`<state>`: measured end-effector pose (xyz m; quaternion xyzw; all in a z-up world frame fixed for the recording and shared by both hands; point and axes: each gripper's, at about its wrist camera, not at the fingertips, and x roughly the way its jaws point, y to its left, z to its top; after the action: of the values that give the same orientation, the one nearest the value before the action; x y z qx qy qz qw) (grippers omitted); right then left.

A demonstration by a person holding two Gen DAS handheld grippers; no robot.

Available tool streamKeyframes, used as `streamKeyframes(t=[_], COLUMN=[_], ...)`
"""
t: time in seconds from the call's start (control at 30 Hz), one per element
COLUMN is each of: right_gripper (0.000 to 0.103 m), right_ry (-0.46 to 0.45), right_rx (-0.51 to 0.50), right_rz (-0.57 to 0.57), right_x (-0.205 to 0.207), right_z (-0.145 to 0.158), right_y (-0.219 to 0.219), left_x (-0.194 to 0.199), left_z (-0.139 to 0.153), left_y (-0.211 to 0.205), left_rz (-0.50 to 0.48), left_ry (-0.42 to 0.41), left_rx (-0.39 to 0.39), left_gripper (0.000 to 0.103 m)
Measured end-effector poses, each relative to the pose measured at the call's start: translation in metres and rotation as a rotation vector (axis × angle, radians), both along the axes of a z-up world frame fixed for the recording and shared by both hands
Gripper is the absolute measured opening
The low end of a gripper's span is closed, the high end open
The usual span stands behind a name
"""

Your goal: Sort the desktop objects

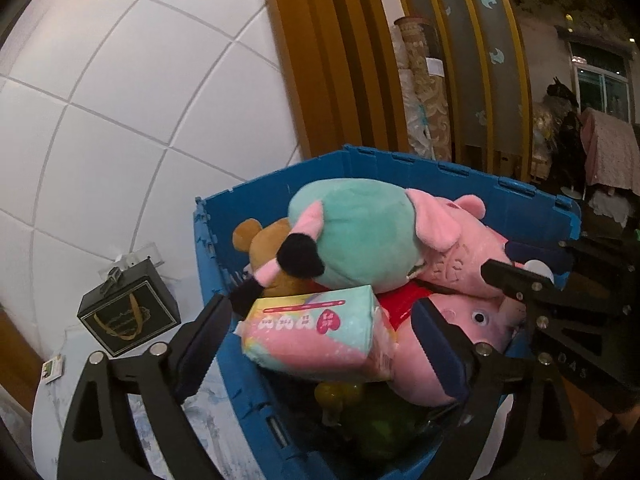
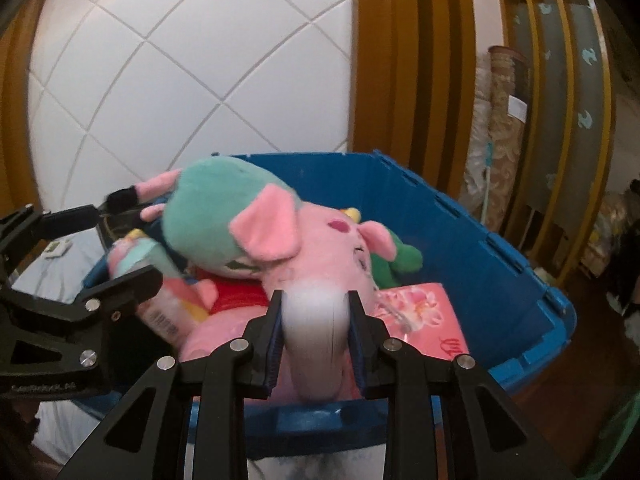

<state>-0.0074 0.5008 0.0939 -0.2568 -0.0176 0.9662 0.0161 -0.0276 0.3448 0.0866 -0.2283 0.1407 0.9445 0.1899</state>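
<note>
A blue plastic bin (image 1: pixel 400 158) (image 2: pixel 500 240) holds plush toys: a pink pig in a teal dress (image 1: pixel 360 236) (image 2: pixel 208 208), a pig in red (image 1: pixel 472 320) and a brown bear (image 1: pixel 260 240). A pink and teal tissue pack (image 1: pixel 316 332) lies on top of them at the bin's near left. My left gripper (image 1: pixel 320 348) (image 2: pixel 128 244) stands open around it, with a gap at each pad. My right gripper (image 2: pixel 314 296) (image 1: pixel 524 264) is shut on a blurred white round thing (image 2: pixel 312 320) just above the bin's near edge.
A pink flowered pack (image 2: pixel 420 304) and a green plush (image 2: pixel 400 260) lie deeper in the bin. A black gift bag (image 1: pixel 128 312) and a small card (image 1: pixel 52 368) sit on the pale cloth left of the bin. White tiled wall and wooden frames stand behind.
</note>
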Motion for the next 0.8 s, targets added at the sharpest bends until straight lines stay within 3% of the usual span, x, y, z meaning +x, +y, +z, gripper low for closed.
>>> streamKeyframes(t=[0.1,0.17,0.2,0.23,0.27,0.4,0.43,0.6,0.8], right_gripper=[0.03,0.037,0.047,0.066,0.075,0.092,0.101,0.103,0.103], right_ry=[-0.006,-0.008,-0.013,-0.013,-0.01,0.029,0.038,0.075,0.069], right_rx=[0.023,0.032,0.027,0.016,0.013,0.016,0.017,0.018,-0.016], right_rz=[0.025,0.025,0.027,0.029,0.03,-0.003,-0.011,-0.031,-0.049], right_x=[-0.002,-0.004,-0.006,-0.005,-0.006,0.0,0.003,0.016,0.03], right_z=[-0.002,-0.004,-0.005,-0.005,-0.005,0.003,0.005,0.021,0.033], right_y=[-0.004,-0.004,-0.003,-0.002,-0.001,0.003,0.004,0.004,-0.003], left_x=[0.0,0.0,0.0,0.001,0.002,0.004,0.004,0.005,0.013], left_z=[0.0,-0.001,-0.001,-0.001,-0.001,0.004,0.005,0.006,0.01], left_y=[-0.004,-0.007,-0.008,-0.009,-0.011,-0.019,-0.02,-0.027,-0.047], left_rz=[0.016,0.022,0.023,0.026,0.03,0.047,0.054,0.075,0.022], left_ry=[-0.006,-0.015,-0.017,-0.017,-0.016,-0.008,-0.006,-0.012,-0.06], left_rx=[0.004,0.008,0.01,0.011,0.015,0.041,0.044,0.045,0.106], left_gripper=[0.092,0.092,0.092,0.092,0.092,0.092,0.092,0.092,0.092])
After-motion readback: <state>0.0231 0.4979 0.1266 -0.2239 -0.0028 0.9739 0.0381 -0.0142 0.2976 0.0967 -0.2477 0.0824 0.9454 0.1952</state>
